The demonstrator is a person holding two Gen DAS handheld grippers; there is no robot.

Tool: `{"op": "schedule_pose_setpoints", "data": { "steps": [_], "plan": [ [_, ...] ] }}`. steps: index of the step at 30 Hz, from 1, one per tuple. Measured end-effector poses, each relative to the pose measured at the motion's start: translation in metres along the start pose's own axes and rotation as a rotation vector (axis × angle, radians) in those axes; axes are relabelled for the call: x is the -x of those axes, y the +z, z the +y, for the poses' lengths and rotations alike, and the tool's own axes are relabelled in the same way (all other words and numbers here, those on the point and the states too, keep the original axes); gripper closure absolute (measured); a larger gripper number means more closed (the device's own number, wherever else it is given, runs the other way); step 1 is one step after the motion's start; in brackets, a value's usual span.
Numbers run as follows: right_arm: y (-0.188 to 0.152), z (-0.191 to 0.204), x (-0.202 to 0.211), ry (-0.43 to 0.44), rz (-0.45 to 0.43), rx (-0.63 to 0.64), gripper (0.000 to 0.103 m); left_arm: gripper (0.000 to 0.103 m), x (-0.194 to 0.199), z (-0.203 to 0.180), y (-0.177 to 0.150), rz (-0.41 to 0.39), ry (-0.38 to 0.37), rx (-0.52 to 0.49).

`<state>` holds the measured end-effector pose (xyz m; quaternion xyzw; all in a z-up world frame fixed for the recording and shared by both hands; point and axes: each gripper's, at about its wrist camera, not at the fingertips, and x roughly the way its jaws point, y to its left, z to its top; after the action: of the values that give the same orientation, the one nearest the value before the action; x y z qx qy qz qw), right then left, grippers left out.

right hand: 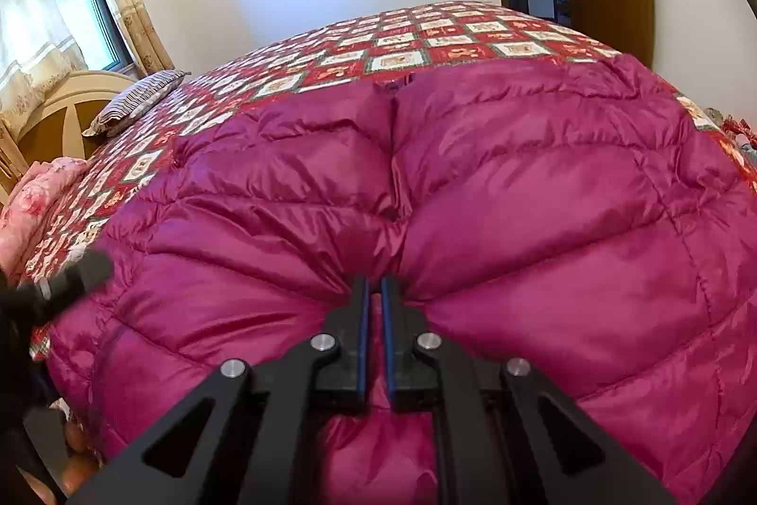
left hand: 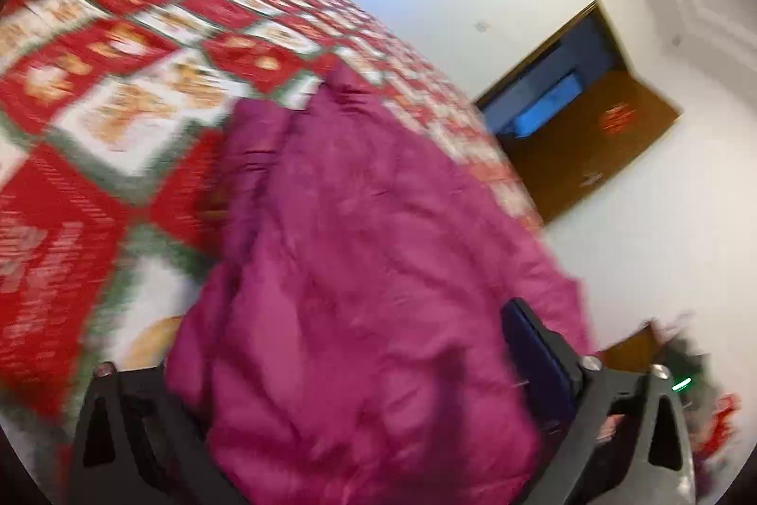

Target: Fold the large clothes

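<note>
On the bed (right hand: 426, 46), right gripper (right hand: 374, 292) pinches the jacket (right hand: 520, 197) hem, anchoring it; left gripper (left hand: 331, 410), blurred, jaws wide, seemingly slides under fabric to fold.

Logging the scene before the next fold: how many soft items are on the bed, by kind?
Magenta puffer jacket: 1
Red patchwork quilt: 1
Striped pillow: 1
Pink floral bedding: 1
Total: 4

Bare quilt (right hand: 426, 46) beyond jacket (right hand: 520, 192)
</note>
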<state>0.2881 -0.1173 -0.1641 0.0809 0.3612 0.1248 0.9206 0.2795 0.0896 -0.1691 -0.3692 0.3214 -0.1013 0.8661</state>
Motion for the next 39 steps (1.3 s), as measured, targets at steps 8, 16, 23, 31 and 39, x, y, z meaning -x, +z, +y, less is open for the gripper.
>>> {"op": "schedule_pose_setpoints", "data": {
  "steps": [8, 16, 23, 31, 39],
  "plan": [
    [0.002, -0.007, -0.001, 0.044, 0.035, -0.078, 0.094, 0.08, 0.014, -0.026, 0.006, 0.026, -0.136, -0.044],
    [-0.013, 0.012, -0.006, 0.267, 0.161, -0.356, 0.094, 0.082, 0.044, -0.073, 0.009, 0.036, -0.184, -0.261],
    [-0.032, 0.056, -0.01, 0.572, 0.252, -0.477, 0.095, 0.082, 0.077, -0.109, 0.009, 0.03, -0.149, -0.437],
    [-0.019, -0.004, 0.043, 0.555, 0.11, -0.463, 0.094, 0.082, 0.045, -0.142, -0.024, 0.085, -0.078, -0.668],
    [-0.018, -0.105, 0.096, 0.238, -0.016, -0.4, 0.093, 0.082, -0.031, -0.158, -0.102, 0.209, 0.026, -0.825]
  ]
}}
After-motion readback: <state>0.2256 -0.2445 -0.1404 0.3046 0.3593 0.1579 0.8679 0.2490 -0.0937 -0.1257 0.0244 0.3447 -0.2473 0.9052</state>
